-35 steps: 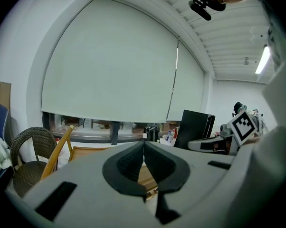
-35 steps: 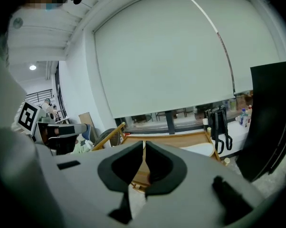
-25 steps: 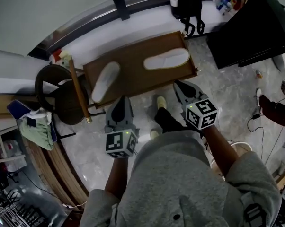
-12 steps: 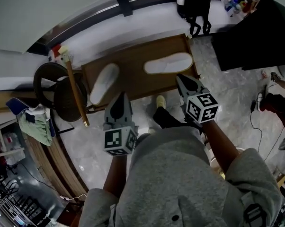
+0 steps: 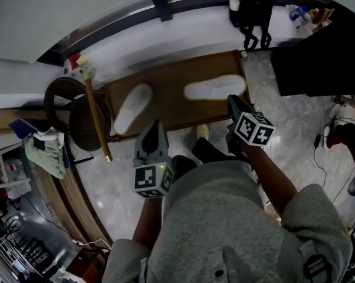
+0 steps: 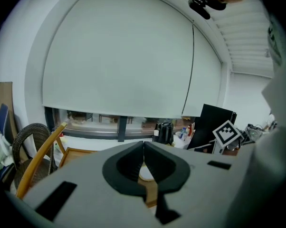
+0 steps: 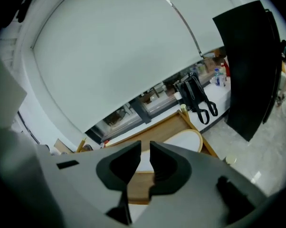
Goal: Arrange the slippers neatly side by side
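Observation:
Two white slippers lie apart on a brown wooden board (image 5: 171, 78) on the floor. The left slipper (image 5: 132, 108) lies slanted; the right slipper (image 5: 214, 88) lies crosswise, and also shows in the right gripper view as the right slipper (image 7: 188, 139). My left gripper (image 5: 153, 126) hovers just short of the board's near edge, below the left slipper, with its jaws shut and empty (image 6: 143, 144). My right gripper (image 5: 232, 101) reaches the near right end of the right slipper. Its jaws (image 7: 145, 148) have just been opening to a narrow slit, with nothing between them.
A dark wicker chair (image 5: 71, 114) and a slanted wooden handle (image 5: 96, 117) stand left of the board. A black bag (image 5: 252, 10) sits on the white ledge behind, and a black cabinet (image 5: 319, 58) stands at the right. The person's feet (image 5: 202, 135) are by the near edge.
Both grippers have moved forward and down towards the board. The right one went farther, rolled, and now lies over the board's near right edge. The slippers have not moved.

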The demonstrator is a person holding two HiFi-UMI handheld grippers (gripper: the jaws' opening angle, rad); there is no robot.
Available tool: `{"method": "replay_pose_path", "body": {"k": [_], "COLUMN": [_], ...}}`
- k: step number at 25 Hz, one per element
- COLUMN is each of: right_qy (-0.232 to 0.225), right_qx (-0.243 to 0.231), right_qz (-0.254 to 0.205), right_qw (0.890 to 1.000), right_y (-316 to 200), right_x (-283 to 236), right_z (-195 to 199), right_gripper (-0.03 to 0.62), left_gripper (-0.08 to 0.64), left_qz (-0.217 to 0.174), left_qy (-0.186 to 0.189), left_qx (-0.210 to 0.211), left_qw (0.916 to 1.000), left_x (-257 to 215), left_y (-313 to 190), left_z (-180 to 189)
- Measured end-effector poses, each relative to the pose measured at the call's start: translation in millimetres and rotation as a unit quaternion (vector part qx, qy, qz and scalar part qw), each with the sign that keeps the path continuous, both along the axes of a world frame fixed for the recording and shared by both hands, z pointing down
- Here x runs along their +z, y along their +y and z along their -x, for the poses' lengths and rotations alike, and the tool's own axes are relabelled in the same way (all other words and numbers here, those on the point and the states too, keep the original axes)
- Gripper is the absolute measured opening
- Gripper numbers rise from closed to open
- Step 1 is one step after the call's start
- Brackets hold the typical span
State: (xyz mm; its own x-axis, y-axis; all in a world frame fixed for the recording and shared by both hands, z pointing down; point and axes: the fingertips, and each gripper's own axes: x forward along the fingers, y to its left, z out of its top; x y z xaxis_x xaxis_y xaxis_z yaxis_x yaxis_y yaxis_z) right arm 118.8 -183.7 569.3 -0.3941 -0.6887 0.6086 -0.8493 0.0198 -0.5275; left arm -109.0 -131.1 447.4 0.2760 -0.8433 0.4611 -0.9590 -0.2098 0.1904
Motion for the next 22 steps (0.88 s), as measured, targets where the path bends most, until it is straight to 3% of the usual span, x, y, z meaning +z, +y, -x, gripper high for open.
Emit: {"method": "replay_pose_path", "body": {"k": [4,18,22], "right_qy": [-0.023,-0.027,-0.028], "right_qx": [0.023,0.114,0.138], "right_qz": [0.026,0.108,0.106], "right_qw": [0.999,0.987,0.984], "right_y": [-7.9,-28.9,-35.3], "right_x": [16.8,97.2,104.8], "right_z": [1.4,10.4,10.8], "right_gripper": [0.082,0.134,0.14], "left_gripper": [0.015,0.015,0.015], "left_qz": [0.005,0.026,0.031], "left_qy": [-0.008,-0.043,-0.05], "left_qx": [-0.002,0.001,-0.002], "left_qw": [1.0,0.9988,0.9983], "left_x": [3.9,4.6,7.3], "left_y": [-4.2,-11.6,-13.7], "left_z": [-1.4,0.7,-0.6]}}
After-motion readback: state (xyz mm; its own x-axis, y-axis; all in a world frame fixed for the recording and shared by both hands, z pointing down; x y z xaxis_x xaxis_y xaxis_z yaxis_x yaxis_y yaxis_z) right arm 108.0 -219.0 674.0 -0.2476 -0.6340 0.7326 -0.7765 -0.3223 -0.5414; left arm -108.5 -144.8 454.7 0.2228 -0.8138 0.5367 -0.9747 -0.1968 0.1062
